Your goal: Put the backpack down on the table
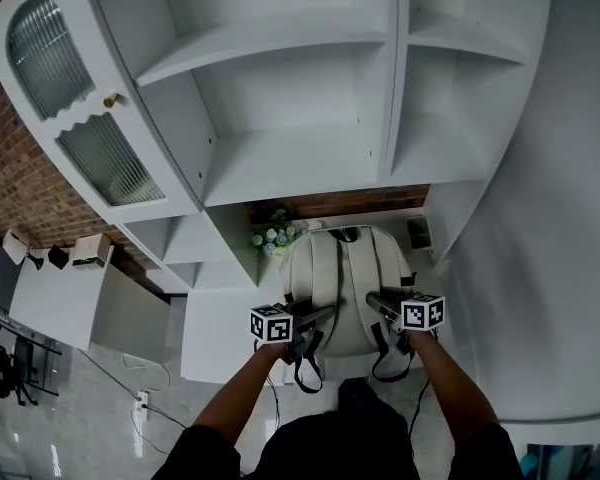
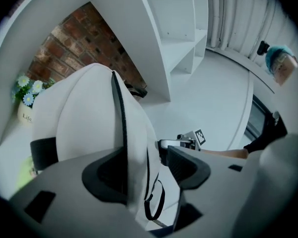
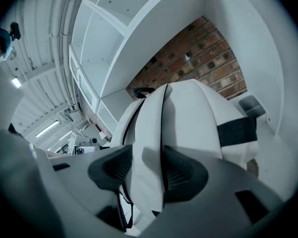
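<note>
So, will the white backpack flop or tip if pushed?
Likely soft: the backpack bulges roundly and its straps hang limp. It seems to stand tall and upright on the table, so a high push may tip it backwards.

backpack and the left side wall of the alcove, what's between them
A small pot of pale flowers stands between the backpack and the alcove's left wall; the head view shows it, the left gripper view too.

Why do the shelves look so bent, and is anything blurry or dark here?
Head view: the wide lens bows the shelves; light is even, the backpack sharp. Left gripper view: black round border, close-up foreground soft and shadowed. Right gripper view: same bowing, brick wall crisp.
</note>
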Motion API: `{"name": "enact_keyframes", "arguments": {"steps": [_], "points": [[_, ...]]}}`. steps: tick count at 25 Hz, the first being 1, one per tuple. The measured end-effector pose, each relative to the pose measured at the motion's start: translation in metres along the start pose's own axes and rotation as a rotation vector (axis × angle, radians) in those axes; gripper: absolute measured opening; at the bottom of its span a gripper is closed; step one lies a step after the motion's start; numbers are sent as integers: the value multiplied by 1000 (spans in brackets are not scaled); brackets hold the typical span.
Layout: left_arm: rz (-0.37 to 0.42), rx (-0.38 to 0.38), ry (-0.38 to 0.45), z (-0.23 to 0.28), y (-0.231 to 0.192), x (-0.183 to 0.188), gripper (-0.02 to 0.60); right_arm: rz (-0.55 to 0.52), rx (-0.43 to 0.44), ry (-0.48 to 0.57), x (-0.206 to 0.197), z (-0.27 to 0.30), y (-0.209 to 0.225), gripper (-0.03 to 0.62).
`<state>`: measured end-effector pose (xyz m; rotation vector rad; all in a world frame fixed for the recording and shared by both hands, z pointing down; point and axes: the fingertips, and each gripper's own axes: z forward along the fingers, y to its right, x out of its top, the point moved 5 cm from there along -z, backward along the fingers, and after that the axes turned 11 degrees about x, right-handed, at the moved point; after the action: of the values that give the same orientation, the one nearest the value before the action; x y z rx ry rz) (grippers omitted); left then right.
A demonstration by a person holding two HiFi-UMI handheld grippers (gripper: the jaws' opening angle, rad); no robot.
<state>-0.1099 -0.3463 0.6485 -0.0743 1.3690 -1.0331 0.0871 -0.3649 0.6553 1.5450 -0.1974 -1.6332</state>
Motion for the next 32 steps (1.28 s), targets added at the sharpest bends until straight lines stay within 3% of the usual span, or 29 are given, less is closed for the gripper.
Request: {"name": "enact_keyframes", "arguments": {"steps": [6,13,21,24,28,32], "points": [[-5,47,12,-20,-5,-10,268,-9,-24,16,-6,-14,-12,198],[27,40,40,-39,13,-15,268,-76,-65,43,-8,-30,-42,198],[36,8,62,-71,57,-35,267,-107,-60,60,-26,-46,-90,198],[81,38,51,-76,82,-43,267,-69,-56,118,-36,-53,-107,196],[113,2,49,-72,118,-67,261,25,-40,218,-50,-68,-132,179],[70,34,118,-74,144,-76,197,-10,-63,241,-60,-84,-163,150]]}}
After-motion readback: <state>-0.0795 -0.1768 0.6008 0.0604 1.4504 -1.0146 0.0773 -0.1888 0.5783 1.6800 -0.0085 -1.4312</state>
